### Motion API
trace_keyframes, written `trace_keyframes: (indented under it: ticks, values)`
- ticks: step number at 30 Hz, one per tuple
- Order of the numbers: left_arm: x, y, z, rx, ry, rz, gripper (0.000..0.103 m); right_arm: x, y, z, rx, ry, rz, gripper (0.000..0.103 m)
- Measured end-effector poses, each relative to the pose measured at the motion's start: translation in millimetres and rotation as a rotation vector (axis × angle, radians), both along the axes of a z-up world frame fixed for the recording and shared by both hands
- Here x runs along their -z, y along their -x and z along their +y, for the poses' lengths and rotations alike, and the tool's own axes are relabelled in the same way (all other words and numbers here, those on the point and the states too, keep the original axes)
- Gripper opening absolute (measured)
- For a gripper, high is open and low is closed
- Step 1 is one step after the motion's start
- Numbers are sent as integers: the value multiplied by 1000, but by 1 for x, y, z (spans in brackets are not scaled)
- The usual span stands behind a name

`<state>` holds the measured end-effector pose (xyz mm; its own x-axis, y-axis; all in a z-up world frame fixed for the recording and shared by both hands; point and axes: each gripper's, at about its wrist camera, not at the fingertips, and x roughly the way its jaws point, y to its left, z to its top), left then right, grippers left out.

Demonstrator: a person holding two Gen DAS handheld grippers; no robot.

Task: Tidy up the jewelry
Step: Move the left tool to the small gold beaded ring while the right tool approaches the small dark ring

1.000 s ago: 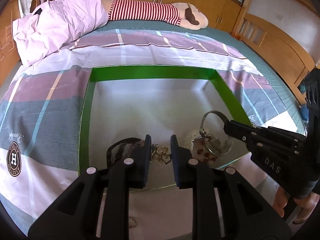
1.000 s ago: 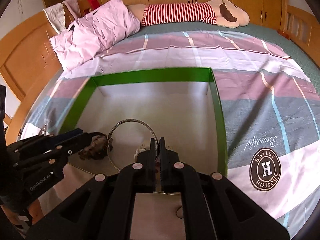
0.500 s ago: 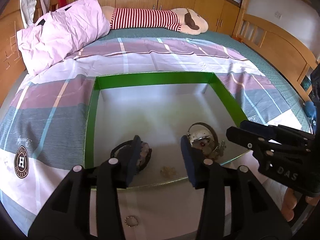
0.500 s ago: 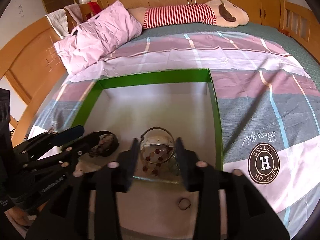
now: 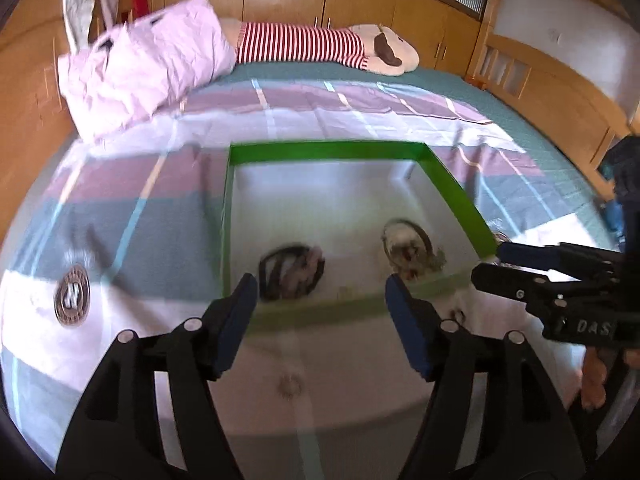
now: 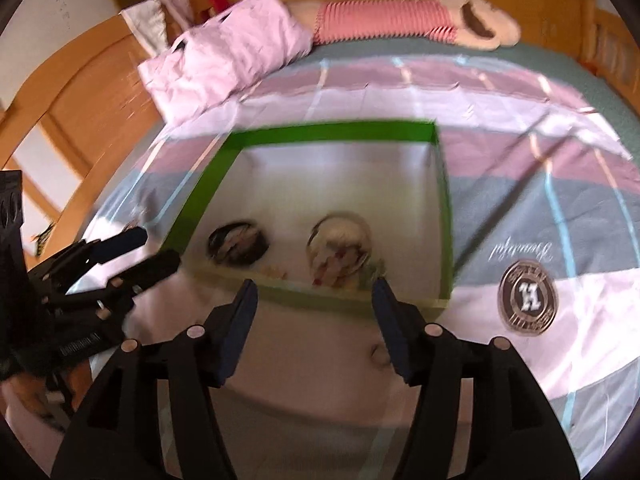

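1. The left hand-held gripper (image 5: 320, 304) has its jaws spread with nothing between them; they have just been opening. Ahead of its left finger, inside the green-walled box (image 5: 328, 150), lies a dark bracelet (image 5: 290, 272).
2. Ahead of its right finger, in the same box, sits a metal bangle (image 5: 408, 246) with a blurred heap of smaller jewelry inside its loop. Bracelet and bangle lie apart, both close to the box's near wall.
3. The right hand-held gripper (image 6: 314, 300) is likewise spread and empty, its jaws having just been opening. From its camera the bangle (image 6: 340, 250) lies straight ahead, just beyond the fingertips, and the bracelet (image 6: 238, 244) ahead and to the left.
4. Only the right view shows a small pale scrap (image 6: 276, 270) on the box floor between the two pieces, too blurred to name.
5. The left view shows a small ring (image 5: 290, 384) on the bedsheet (image 5: 120, 216) outside the box, below the gap of the jaws; the right view shows a small ring (image 6: 380, 354) beside its right finger.
6. Each view catches the other tool: the right one (image 5: 496, 264) at the left camera's right edge, the left one (image 6: 156, 250) at the right camera's left edge.
7. Both views show a pink pillow (image 5: 148, 76) and a striped plush toy (image 5: 320, 46) far ahead on the bed.
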<state>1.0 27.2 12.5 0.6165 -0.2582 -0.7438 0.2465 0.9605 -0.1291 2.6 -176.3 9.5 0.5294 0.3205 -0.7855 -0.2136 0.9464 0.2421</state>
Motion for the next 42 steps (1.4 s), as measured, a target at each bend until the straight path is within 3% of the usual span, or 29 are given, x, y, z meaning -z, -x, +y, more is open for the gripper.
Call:
trace_keyframes:
  ticks: [3,8,12,14,18,24,30,31,33,42]
  values:
    - [14,7,16,-32,21,83,60,15,3,10,-42,115,59,60]
    - [44,-3,14,-33,-48,220,61,57,-6,12,13,249,182,60]
    - [67,-5,7,-26,-111,314,62,76,-14,9,51,285,223,58]
    - [73,-5,7,-25,-112,343,62,84,-16,9,58,285,253,49]
    - [74,-7,6,-13,-93,356,65,96,-17,12,54,258,302,40]
    - [76,-13,13,-27,-23,388,68,85,-11,18,-21,74,316,40]
    - [86,-18,10,-50,-51,411,67,85,-12,5,60,103,307,40]
    - [88,-19,9,-58,-58,409,64,87,-12,3,71,106,310,40]
    - [91,-22,7,-63,-60,418,49,88,-12,4,70,113,307,40]
    - [102,-27,-1,-60,-65,441,53,93,-15,47,-7,240,255,40]
